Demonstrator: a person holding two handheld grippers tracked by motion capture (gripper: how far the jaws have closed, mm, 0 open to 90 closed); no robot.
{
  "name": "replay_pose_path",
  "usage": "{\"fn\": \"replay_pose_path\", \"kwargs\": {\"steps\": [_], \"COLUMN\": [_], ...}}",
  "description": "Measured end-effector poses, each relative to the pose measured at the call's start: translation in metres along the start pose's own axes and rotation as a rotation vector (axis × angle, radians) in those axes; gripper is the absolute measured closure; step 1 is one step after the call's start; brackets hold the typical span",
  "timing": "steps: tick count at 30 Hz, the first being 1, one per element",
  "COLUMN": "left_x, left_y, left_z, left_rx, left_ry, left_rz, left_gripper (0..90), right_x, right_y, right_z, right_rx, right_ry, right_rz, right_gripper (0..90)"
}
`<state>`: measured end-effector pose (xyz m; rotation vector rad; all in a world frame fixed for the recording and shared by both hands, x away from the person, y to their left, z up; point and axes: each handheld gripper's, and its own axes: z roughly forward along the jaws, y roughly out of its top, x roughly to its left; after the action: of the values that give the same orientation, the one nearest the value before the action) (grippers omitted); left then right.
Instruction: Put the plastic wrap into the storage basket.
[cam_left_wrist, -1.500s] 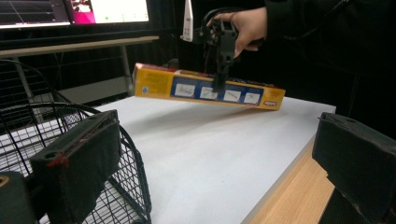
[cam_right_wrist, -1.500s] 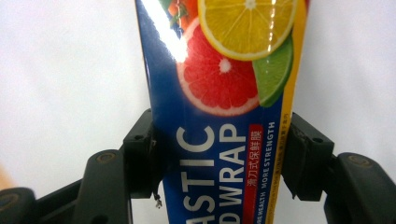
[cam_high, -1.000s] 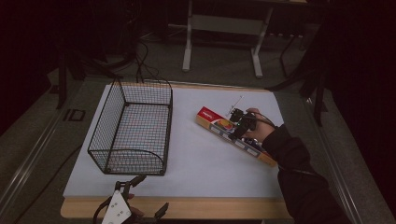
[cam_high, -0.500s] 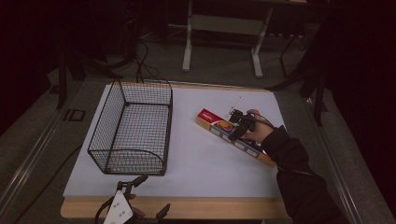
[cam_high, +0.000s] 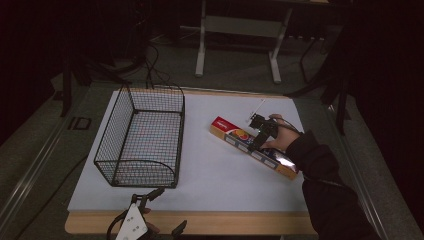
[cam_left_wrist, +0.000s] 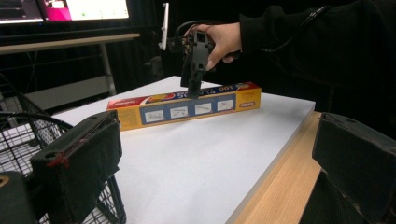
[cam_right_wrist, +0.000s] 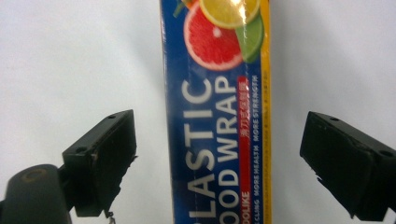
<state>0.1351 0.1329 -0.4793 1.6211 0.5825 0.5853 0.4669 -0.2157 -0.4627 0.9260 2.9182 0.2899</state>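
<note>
A long box of plastic food wrap (cam_high: 235, 137) lies flat and diagonal on the white table top (cam_high: 215, 170), right of centre. A person's hand holds my right gripper (cam_high: 258, 139) pointing down over the middle of the box. In the right gripper view the right gripper (cam_right_wrist: 219, 140) is open, one jaw on each side of the blue-and-yellow box (cam_right_wrist: 217, 116), neither touching it. The left gripper (cam_high: 165, 212) waits open at the table's near edge. In its own view the left gripper (cam_left_wrist: 219, 163) holds nothing, and the box (cam_left_wrist: 187, 107) and the right gripper (cam_left_wrist: 195, 70) lie beyond.
A black wire basket (cam_high: 142, 135) stands on the left half of the table, its rim also showing as the basket (cam_left_wrist: 18, 135) beside the left jaw. The wooden front edge (cam_high: 225, 222) runs below the white top. Metal table legs (cam_high: 202, 45) stand on the floor behind.
The right hand and gripper have shifted only slightly over the middle of the box. The left gripper, box and basket have not moved.
</note>
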Motion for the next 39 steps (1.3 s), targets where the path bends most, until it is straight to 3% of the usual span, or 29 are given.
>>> {"fn": "replay_pose_path", "kwargs": {"steps": [6, 16, 20, 32, 34, 37, 39], "left_x": [0.002, 0.001, 0.003, 0.002, 0.003, 0.003, 0.003], "left_y": [0.001, 0.003, 0.003, 0.001, 0.001, 0.002, 0.002], "left_z": [0.008, 0.013, 0.017, 0.022, 0.021, 0.021, 0.021], "left_rx": [0.003, 0.002, 0.005, 0.021, 0.017, 0.015, 0.015], "left_ry": [-0.028, -0.053, -0.061, -0.068, -0.066, -0.064, -0.065], "left_rz": [0.006, 0.015, 0.015, 0.020, 0.019, 0.017, 0.019], "left_gripper": [2.0, 2.0, 2.0, 2.0, 2.0, 2.0, 2.0], "right_x": [-0.004, 0.000, 0.000, 0.005, 0.006, 0.003, 0.003], "right_y": [-0.001, -0.002, -0.004, -0.003, -0.003, -0.001, -0.001], "right_z": [0.012, 0.023, 0.027, 0.030, 0.029, 0.020, 0.016], "right_rx": [0.043, 0.075, 0.086, 0.093, 0.088, 0.056, 0.042], "right_ry": [0.005, -0.014, -0.024, -0.050, -0.054, -0.048, -0.053], "right_rz": [0.024, 0.016, 0.012, 0.010, 0.026, 0.104, 0.115], "right_gripper": [18.1, 26.3, 34.4, 38.7, 39.7, 40.1, 40.1]}}
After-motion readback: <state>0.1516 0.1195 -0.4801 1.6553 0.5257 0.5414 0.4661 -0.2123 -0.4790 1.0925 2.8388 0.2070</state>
